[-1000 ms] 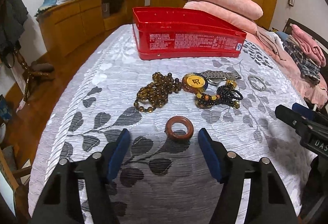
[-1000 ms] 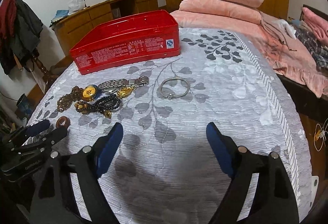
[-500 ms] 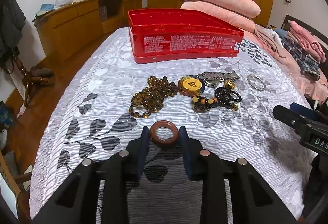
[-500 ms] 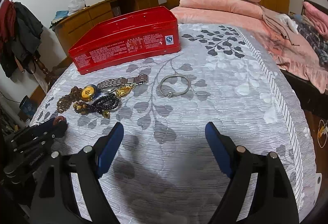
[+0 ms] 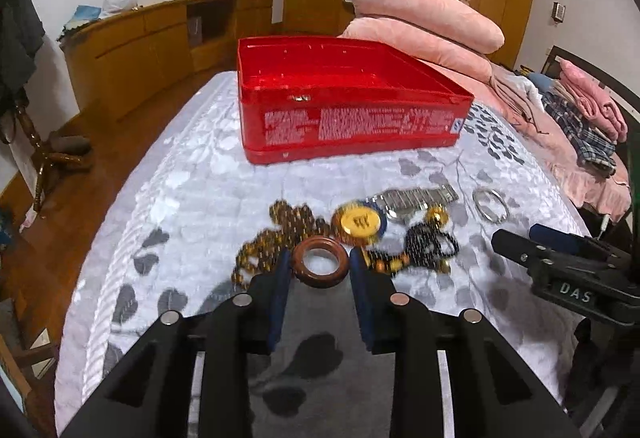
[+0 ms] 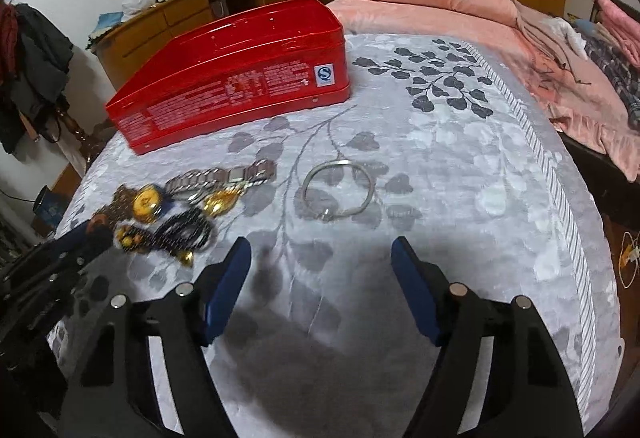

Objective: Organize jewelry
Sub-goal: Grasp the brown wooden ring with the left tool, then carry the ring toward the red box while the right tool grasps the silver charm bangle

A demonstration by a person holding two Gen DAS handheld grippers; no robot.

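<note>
My left gripper (image 5: 320, 265) is shut on a brown wooden ring (image 5: 320, 266) and holds it just above the bedspread, in front of the jewelry pile. That pile holds amber beads (image 5: 280, 234), a yellow round pendant (image 5: 360, 224), a metal watch (image 5: 412, 197) and a black bead bracelet (image 5: 430, 244). A silver bangle (image 6: 338, 193) lies alone ahead of my right gripper (image 6: 321, 262); its jaws are closing with nothing between them. The open red tin (image 5: 344, 109) stands behind the pile, also seen as the red tin (image 6: 236, 77) in the right wrist view.
Everything lies on a grey leaf-patterned bedspread (image 6: 460, 141). Pink pillows (image 5: 424, 21) are stacked behind the tin, and folded clothes (image 5: 588, 117) lie at the right. A wooden sideboard (image 5: 140, 41) runs along the left wall, beyond the bed's left edge.
My left gripper shut on the brown ring and lifted it forward toward the pile. My right gripper moved closer to the silver bangle and its jaws narrowed a little.
</note>
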